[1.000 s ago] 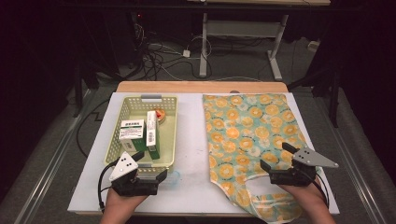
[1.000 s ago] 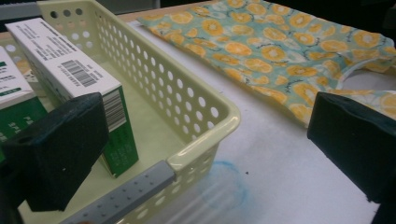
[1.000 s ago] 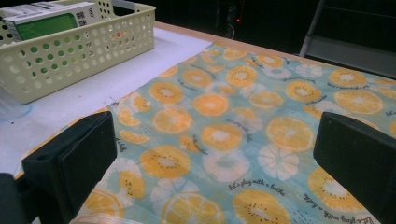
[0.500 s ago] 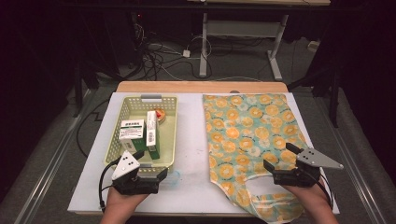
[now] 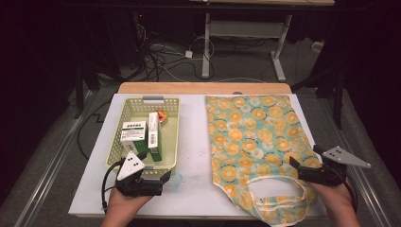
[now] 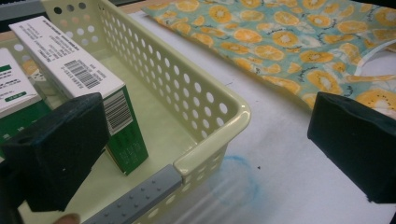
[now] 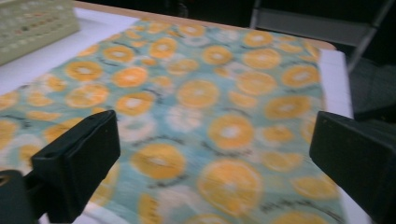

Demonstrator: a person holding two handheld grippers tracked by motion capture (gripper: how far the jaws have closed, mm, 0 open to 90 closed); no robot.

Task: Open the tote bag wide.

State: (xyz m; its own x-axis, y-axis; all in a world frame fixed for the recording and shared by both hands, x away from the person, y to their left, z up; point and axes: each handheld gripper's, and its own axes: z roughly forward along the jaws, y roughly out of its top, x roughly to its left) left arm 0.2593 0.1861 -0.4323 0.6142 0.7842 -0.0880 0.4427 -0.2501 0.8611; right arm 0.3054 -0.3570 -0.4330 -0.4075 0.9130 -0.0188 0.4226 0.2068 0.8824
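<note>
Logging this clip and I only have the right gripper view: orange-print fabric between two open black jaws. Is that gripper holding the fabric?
Observer: No. In the high view the right gripper sits open at the bag's right edge, gripping nothing.
Operator: It's a bag?
Observer: Yes, its looped handles lie at the near end.
Operator: What's in the basket at my top left?
Observer: Two green-and-white boxes and a small orange item.
Operator: And the left gripper?
Observer: The left gripper is open at the basket's near right corner.
</note>
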